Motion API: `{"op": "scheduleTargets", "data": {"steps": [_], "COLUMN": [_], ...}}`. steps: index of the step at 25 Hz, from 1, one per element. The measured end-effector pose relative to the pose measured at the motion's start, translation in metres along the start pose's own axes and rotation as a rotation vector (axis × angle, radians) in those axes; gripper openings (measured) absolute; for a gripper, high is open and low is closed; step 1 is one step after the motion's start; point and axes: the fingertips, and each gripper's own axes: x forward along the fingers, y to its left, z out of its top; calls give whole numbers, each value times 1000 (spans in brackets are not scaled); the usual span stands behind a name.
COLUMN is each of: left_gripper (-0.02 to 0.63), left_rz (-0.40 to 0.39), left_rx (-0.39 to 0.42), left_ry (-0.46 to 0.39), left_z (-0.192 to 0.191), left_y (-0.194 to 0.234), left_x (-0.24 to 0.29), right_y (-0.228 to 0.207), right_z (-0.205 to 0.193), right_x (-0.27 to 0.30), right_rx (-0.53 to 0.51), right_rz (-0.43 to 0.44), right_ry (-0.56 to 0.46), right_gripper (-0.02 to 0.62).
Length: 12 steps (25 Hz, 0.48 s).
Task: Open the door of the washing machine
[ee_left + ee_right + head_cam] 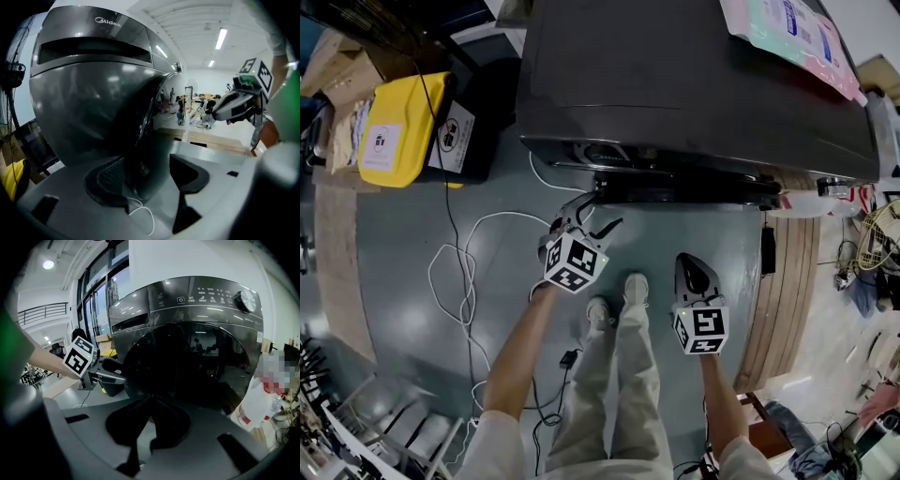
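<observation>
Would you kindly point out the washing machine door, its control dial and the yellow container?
washing machine door (187,363), right gripper view, middle of its dark glass.
control dial (246,301), right gripper view, the knob's face.
yellow container (398,127), head view, its yellow top.

I stand on a smooth grey-blue floor (403,244) that shines under the lights. The washer (675,75) sits on it straight ahead of me, and my shoes (600,311) are planted a little short of its front. A white cable (450,272) lies in loose loops to my left, running up toward the washer's base. A thin black cable (450,211) crosses those loops, and a small black adapter (569,357) lies by my left leg. A yellow bin (398,127) stands left of the washer, with cardboard boxes (342,70) beyond it. Wooden boards (783,291) cover the floor on my right.
</observation>
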Motion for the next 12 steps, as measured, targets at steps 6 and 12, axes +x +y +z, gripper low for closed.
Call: {"op": "scheduleTargets", "data": {"steps": [6,12], "left_gripper": [268,231], "left_rz": [-7,-11], "left_rx": [37,47], "left_ry": [12,18], "left_z": [3,1], "left_y": [5,4], "left_x": [17,26], "right_y": [1,2], "right_z": [1,-3], "right_x": [3,4], "right_rx": [4,8], "right_rz": [2,0], "right_ry": [-6,-2], "right_gripper": [-2,-2]}}
